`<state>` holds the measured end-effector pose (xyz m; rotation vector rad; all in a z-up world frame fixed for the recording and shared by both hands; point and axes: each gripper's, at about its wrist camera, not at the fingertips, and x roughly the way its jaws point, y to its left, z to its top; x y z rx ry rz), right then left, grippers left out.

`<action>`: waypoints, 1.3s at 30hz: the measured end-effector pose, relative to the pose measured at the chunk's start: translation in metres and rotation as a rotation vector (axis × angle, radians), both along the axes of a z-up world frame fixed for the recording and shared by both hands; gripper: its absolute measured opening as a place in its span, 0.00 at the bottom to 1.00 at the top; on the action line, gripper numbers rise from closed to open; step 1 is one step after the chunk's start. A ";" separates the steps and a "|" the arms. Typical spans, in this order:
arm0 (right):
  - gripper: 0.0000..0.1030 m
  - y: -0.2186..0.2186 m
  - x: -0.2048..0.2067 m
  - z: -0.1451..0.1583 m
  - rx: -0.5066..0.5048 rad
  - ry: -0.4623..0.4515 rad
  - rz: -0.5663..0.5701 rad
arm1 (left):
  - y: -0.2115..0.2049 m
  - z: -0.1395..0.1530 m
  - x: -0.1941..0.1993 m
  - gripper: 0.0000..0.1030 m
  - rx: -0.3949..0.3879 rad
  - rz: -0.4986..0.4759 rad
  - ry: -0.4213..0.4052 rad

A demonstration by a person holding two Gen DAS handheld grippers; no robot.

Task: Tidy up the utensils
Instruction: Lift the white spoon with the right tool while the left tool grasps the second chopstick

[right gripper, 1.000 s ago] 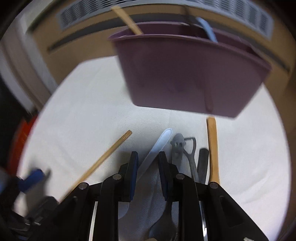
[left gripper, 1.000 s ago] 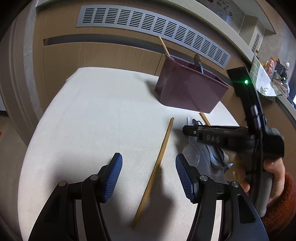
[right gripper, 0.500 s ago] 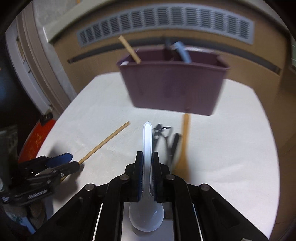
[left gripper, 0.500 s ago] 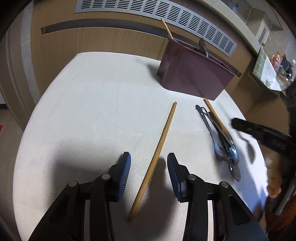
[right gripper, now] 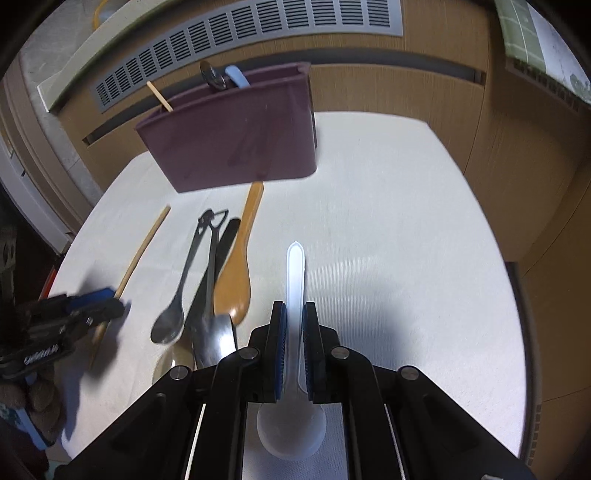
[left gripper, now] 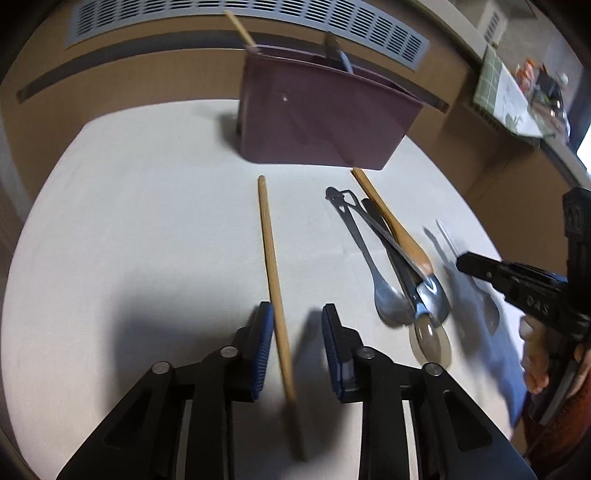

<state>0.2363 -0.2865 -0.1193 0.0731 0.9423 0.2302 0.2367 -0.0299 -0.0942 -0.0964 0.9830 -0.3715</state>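
A purple utensil holder (left gripper: 317, 122) stands at the far side of the white table (left gripper: 129, 221); it also shows in the right wrist view (right gripper: 236, 136), holding a chopstick and spoon handles. My left gripper (left gripper: 297, 325) is open, its pads on either side of a wooden chopstick (left gripper: 273, 273) lying on the table. My right gripper (right gripper: 293, 321) is shut on a clear plastic spoon (right gripper: 295, 273), held above the table with the handle pointing forward. Metal spoons (left gripper: 384, 266) and a wooden spoon (left gripper: 395, 229) lie in a pile to the right of the chopstick.
A wooden cabinet with a grey vent grille (left gripper: 258, 22) stands behind the table. A counter with clutter (left gripper: 517, 92) is at the far right. The table's right edge (right gripper: 517, 295) drops to a brown floor.
My left gripper moved over the chopstick and narrowed around it. My right gripper closed on the clear spoon, lifted it from the pile and swung right.
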 end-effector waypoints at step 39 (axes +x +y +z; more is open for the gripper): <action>0.08 0.016 0.000 0.016 -0.040 -0.118 0.081 | -0.038 0.002 0.078 0.12 0.122 -0.034 0.024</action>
